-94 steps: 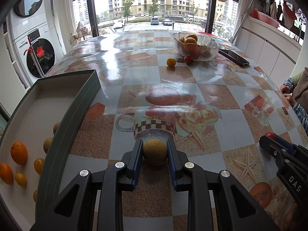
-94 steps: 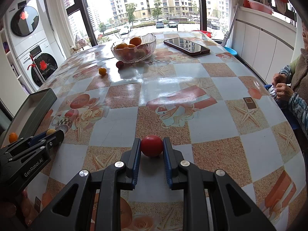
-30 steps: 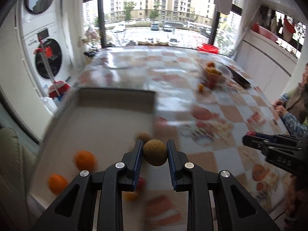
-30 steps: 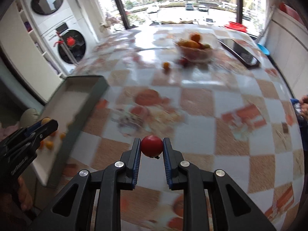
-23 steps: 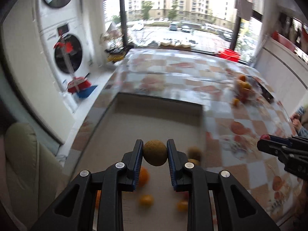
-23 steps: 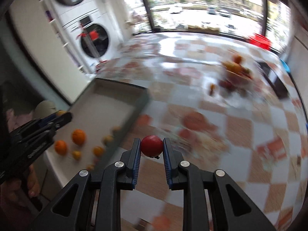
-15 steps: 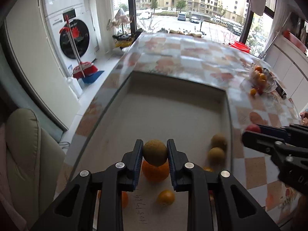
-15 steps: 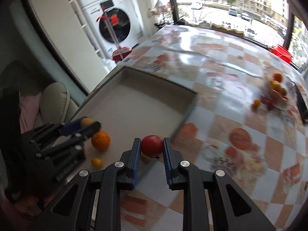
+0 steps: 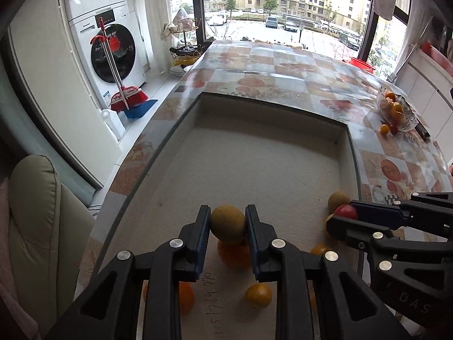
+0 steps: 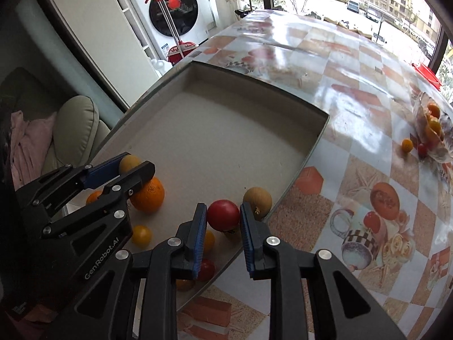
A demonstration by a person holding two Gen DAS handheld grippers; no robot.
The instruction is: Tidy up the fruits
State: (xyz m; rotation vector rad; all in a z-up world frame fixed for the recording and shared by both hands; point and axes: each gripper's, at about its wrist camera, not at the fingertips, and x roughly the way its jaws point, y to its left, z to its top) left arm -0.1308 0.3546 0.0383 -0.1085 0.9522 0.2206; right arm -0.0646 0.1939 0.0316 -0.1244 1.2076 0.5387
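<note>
Gripping a tan fruit (image 9: 228,223) in the left gripper (image 9: 228,228), low centre, hiding part of an orange (image 9: 234,255). Loosening the right gripper (image 10: 222,221), jaws just opening around a red tomato (image 10: 223,215) over the grey tray (image 10: 226,130); pad contact unclear.

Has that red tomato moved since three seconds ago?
Yes. The red tomato travelled from the open table to over the box, between the right gripper, whose jaws have just been opening.
</note>
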